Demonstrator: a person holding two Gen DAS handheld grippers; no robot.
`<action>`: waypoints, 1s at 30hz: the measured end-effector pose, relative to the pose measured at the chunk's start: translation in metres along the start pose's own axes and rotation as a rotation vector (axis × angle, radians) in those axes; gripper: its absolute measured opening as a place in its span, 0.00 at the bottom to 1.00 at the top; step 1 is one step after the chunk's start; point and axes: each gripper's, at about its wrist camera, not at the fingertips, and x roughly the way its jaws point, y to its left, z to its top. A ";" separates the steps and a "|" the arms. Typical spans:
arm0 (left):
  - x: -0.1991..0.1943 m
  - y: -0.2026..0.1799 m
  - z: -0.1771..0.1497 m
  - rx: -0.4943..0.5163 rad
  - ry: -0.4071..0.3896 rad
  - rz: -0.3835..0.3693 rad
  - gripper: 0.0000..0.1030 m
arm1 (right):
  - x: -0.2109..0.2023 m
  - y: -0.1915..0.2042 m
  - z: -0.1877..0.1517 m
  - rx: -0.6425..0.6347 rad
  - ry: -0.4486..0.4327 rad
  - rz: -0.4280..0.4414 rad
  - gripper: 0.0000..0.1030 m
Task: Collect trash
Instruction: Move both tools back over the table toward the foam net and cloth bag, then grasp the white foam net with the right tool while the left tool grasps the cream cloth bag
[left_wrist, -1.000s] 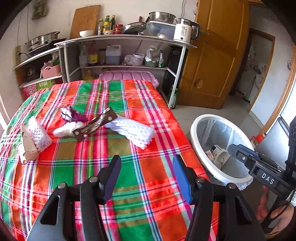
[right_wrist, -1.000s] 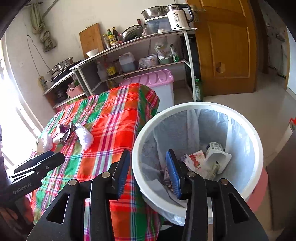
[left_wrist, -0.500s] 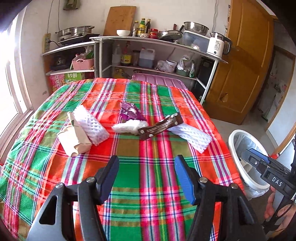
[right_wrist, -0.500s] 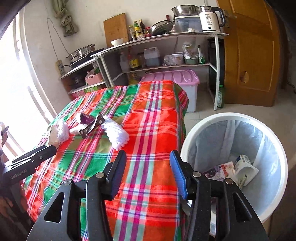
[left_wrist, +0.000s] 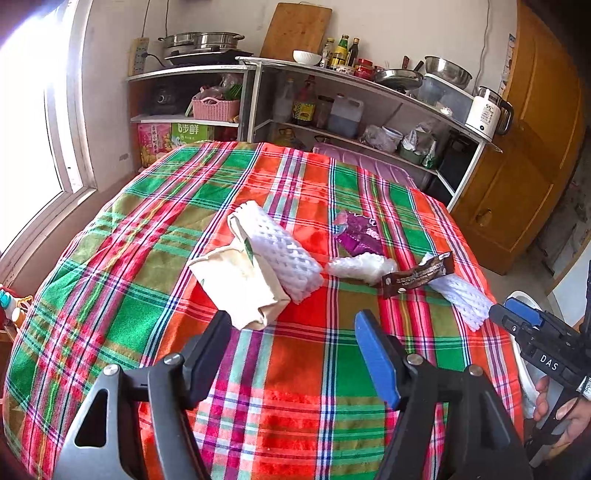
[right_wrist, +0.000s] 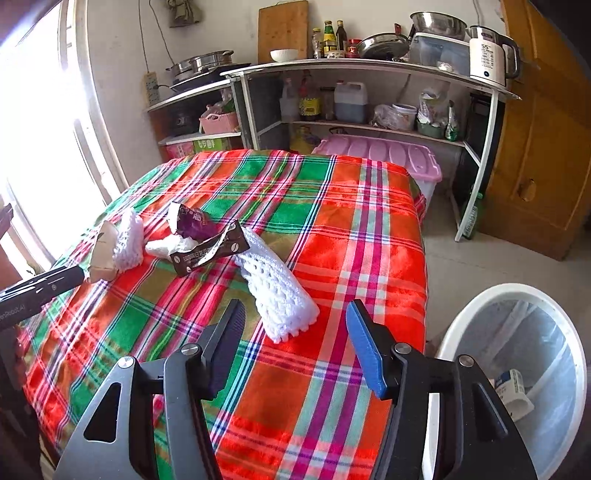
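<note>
two open grippers over a littered plaid table

plaid tablecloth (left_wrist: 295, 369) in red and green covers a table in a small kitchen, with cluttered shelves (right_wrist: 369, 125) and a wooden door (right_wrist: 535, 147) behind. the left gripper (left_wrist: 291, 347) hovers low over the near edge of the cloth, its fingers spread wide and holding nothing, aimed at a beige paper bag (left_wrist: 240, 284) just ahead. a white foam net sleeve (left_wrist: 280, 254) lies against the bag. further right sit a crumpled clear plastic wrap (left_wrist: 360, 266), a purple wrapper (left_wrist: 356, 234) and a brown snack wrapper (left_wrist: 417, 275). the right gripper (right_wrist: 295, 339) is also spread wide and empty, pointing at a second white foam net (right_wrist: 277, 291). a white trash bin (right_wrist: 517, 369) stands on the floor beside the table, to its right.
</note>
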 end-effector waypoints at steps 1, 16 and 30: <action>0.002 0.002 0.000 -0.009 0.004 0.003 0.70 | 0.006 0.001 0.002 -0.006 0.011 -0.002 0.57; 0.041 0.030 0.016 -0.108 0.063 0.046 0.71 | 0.047 -0.003 0.015 -0.002 0.121 0.034 0.57; 0.057 0.044 0.020 -0.196 0.082 0.036 0.70 | 0.055 0.017 0.014 -0.075 0.164 0.135 0.57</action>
